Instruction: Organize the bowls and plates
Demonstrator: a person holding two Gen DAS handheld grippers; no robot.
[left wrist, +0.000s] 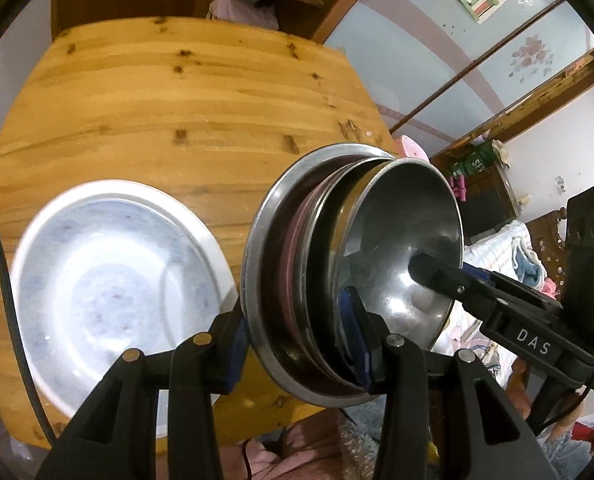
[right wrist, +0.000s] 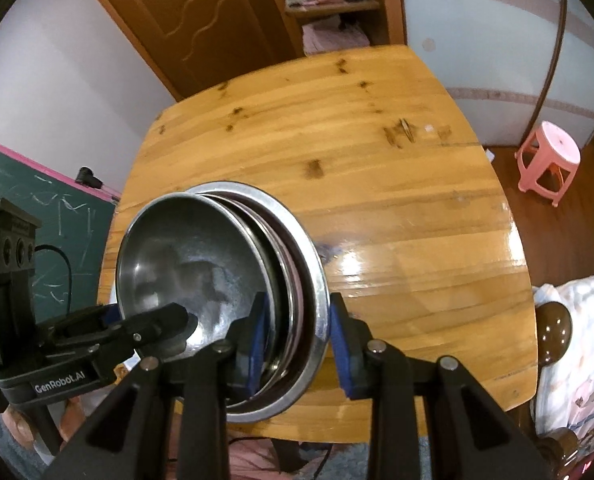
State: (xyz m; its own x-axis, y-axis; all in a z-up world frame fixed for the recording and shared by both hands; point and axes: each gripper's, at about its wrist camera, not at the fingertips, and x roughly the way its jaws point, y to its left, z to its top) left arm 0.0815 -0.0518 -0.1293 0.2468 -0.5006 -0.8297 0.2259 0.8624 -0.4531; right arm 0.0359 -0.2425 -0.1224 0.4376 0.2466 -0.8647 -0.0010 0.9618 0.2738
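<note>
Gripping the nested stack of round steel plates and bowls from opposite rims, left gripper and right gripper hold it tilted above the wooden table; level both evenly beside the white basin.

One white plate lies on the single wooden table, to the left. One nested stack of metal dishes stands on edge at the near side; how many it holds cannot be told. One pink stool stands far right.
</note>
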